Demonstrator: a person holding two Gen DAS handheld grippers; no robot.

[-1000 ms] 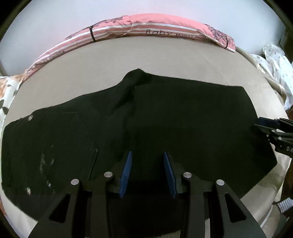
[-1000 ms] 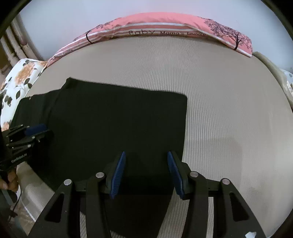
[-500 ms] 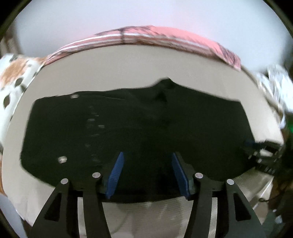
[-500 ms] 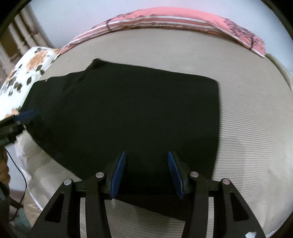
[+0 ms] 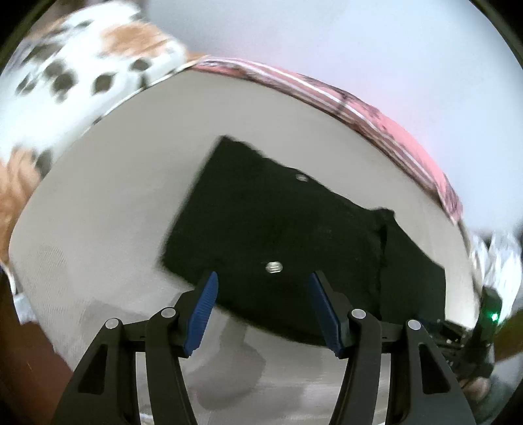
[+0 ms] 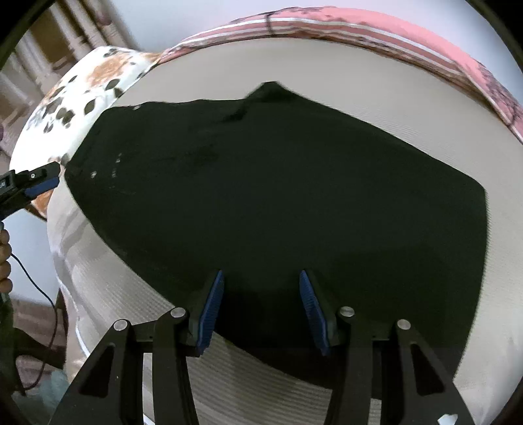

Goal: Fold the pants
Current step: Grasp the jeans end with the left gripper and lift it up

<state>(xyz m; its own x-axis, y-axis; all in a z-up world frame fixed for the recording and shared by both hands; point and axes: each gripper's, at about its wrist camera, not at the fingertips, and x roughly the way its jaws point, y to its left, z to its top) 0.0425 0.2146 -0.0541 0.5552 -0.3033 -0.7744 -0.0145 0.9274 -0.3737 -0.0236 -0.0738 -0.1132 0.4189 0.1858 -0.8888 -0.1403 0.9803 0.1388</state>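
Both grippers' jaws stay spread, seemingly pulled back off the pants (image 6: 278, 196)

Beige ribbed bed (image 6: 408, 108) fills my view. Pink striped pillow (image 6: 376, 29) along far edge. White floral pillow (image 6: 81, 85) at far left corner. Black cable (image 6: 39, 294) hangs off near left edge. Pale wall (image 5: 359, 39) behind.
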